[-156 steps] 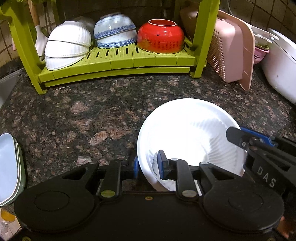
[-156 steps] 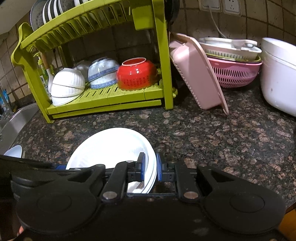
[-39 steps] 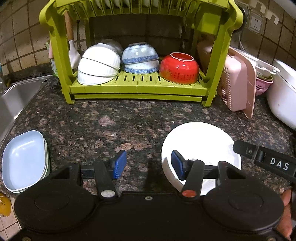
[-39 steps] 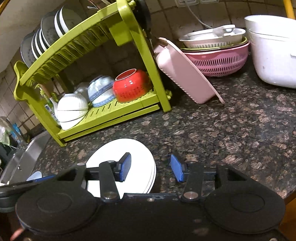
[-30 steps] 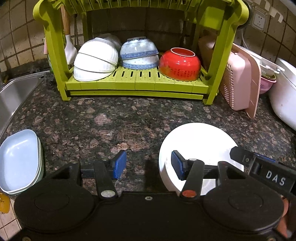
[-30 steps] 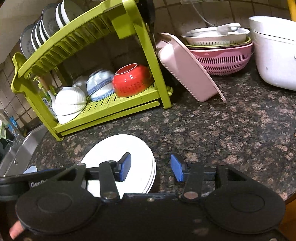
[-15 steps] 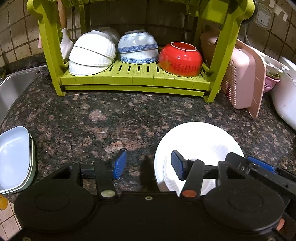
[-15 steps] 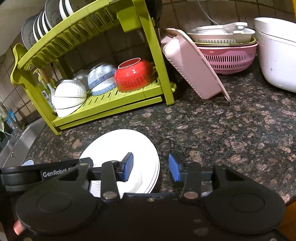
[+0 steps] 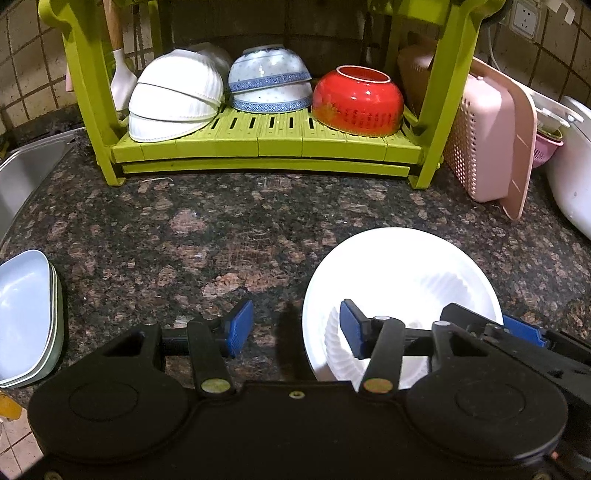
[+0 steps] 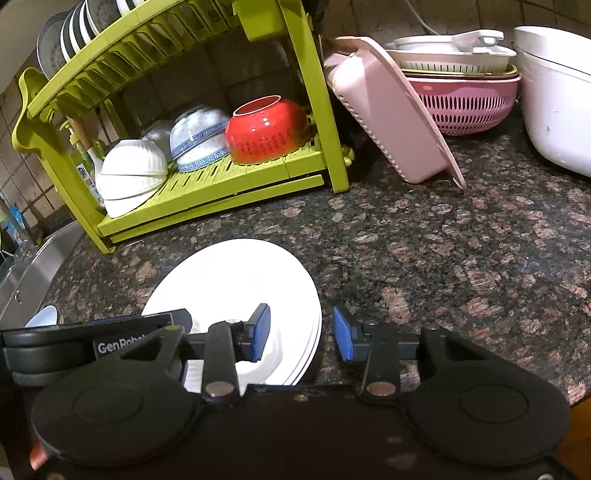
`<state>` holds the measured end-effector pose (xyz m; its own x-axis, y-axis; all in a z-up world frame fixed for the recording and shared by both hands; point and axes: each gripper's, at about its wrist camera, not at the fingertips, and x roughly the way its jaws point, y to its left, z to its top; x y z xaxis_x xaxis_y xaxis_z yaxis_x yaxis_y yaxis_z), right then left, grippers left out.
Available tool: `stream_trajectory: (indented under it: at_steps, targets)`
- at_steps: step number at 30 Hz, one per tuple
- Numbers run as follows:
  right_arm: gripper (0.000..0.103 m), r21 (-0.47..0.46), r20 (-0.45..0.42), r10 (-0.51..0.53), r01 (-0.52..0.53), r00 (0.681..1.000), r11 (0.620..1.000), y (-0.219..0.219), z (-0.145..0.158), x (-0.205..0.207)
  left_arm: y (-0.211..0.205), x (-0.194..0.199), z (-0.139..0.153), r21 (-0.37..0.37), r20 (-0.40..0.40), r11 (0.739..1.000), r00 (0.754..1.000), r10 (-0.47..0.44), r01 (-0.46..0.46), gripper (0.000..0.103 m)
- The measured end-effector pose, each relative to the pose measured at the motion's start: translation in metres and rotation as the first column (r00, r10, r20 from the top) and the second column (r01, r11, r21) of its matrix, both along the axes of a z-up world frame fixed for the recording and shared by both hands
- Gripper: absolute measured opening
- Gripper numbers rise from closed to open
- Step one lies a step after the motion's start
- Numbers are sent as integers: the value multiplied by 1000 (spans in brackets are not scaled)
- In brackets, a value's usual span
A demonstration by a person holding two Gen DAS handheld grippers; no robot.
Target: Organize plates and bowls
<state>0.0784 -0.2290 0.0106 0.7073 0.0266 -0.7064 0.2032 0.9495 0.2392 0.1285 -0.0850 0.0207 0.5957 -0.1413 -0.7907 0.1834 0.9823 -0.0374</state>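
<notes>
While upper-rack plates (image 10: 70, 29) show only rightward, pale-blue dishes (image 9: 26, 306) leftward

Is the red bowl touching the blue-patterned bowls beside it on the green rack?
Cannot tell. In both wrist views the red bowl and the blue-patterned bowls meet or overlap, with no plain gap or contact.

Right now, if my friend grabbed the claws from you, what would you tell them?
Left claw: open, holding nothing, low over the counter at the left edge of the white plates.
Right claw: open, holding nothing, straddling the right edge of the same stack.
The white plates lie stacked flat on the granite counter. A stack of pale blue dishes sits at the far left.
Done: white, blue-patterned and red bowls sit upside down on the green rack's lower shelf; plates stand in its top slots.
Left: probably the white plates, then the blue dishes.
</notes>
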Motion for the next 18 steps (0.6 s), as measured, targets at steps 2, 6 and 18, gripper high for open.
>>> stream_trajectory:
  at_steps: [2, 6, 18]
  targets:
    - [39, -2, -2, 1, -1, 1000, 1000, 1, 0, -1, -1, 0, -1, 2, -2, 1000, 1000, -4, 4, 55]
    - [34, -7, -8, 4, -4, 1000, 1000, 3, -1, 0, -2, 0, -2, 6, -5, 1000, 1000, -15, 15, 52]
    - [22, -24, -35, 21, -22, 999, 999, 6, -6, 4, -2, 3, -9, -34, -66, 998, 996, -52, 50, 31]
